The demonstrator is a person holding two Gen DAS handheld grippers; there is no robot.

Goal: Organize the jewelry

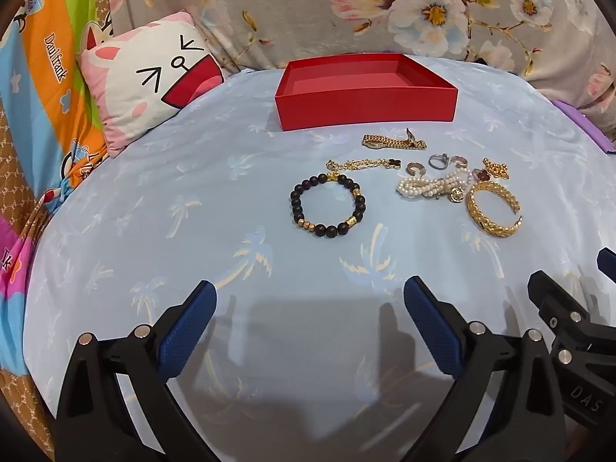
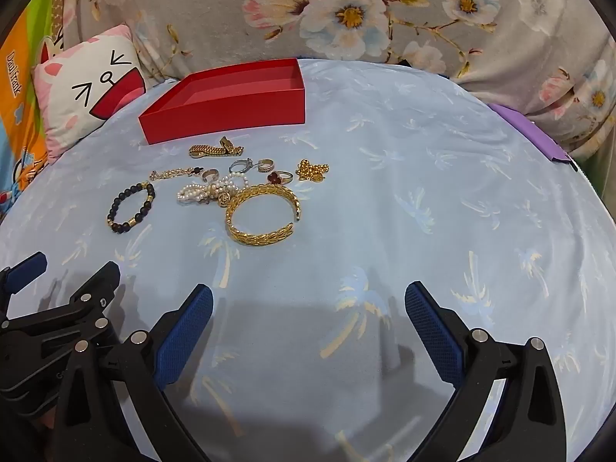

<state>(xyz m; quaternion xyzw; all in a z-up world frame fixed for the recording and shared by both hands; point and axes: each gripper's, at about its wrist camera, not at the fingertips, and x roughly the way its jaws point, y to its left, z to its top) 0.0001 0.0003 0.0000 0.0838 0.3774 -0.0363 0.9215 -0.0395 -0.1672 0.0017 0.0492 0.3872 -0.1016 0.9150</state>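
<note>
left claw (image 1: pixel 310 300) released | right claw (image 2: pixel 308 300) released | rigid red cardboard box (image 1: pixel 365 92) near bed's far edge | black beaded bracelet (image 1: pixel 328 206), woven gold cuff (image 1: pixel 492 210), pearl strand (image 1: pixel 431 188) on smooth palm-print sheet (image 1: pixel 192 231)

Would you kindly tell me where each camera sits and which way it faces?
Left wrist: sits on the left tool, low over the bedsheet, facing the red box; its open fingers and the right tool show.
Right wrist: on the right tool, same heading; the left tool shows at left.
Shared: box, black bead bracelet, gold bangle, cat pillow.
</note>
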